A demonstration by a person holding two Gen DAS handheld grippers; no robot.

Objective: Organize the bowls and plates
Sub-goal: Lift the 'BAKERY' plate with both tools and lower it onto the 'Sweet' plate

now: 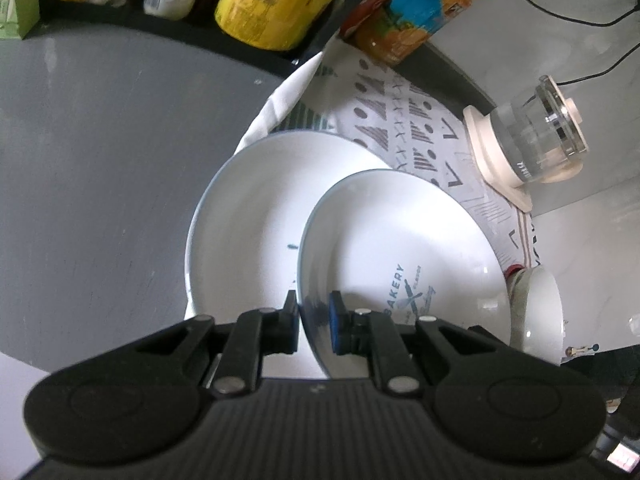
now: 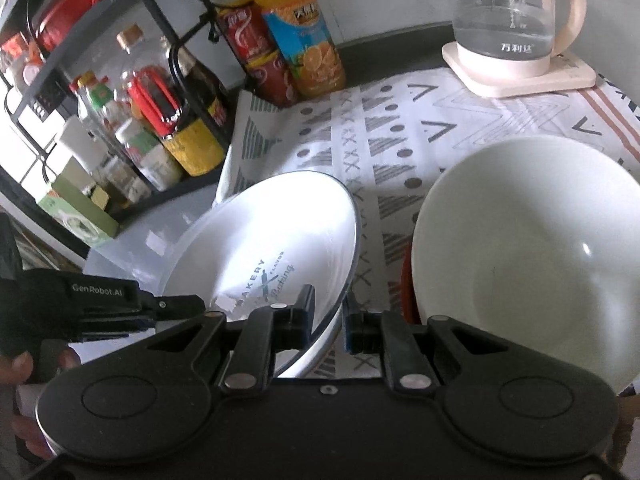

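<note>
— Grey countertop fills the far side, with a patterned cloth spread over part of it. Take the cloth as the landmark: what sits on it?

— At its far corner stands a glass kettle on a cream base. Just past the cloth's far edge are an orange juice bottle and a red cola bottle, touching each other. Beside the cloth, on the bare counter, a black wire rack is crowded with sauce and oil bottles.

— And the dishes?

— A white plate printed "BAKERY" is held tilted above the cloth's near edge. Under and behind it, partly off the cloth onto the counter, lies a second white plate. A white bowl sits further along the cloth, near the printed plate but apart from it, with something red just under its edge; I can't tell what.

— Who has the printed plate?

— Both. The left gripper pinches its rim between nearly closed blue pads, seen from its own camera. The right gripper clamps another part of the same rim, one finger inside the plate and one outside.

— Is the person visible?

— Only fingertips wrapped round the left gripper's handle, at the edge of the right wrist view.
</note>
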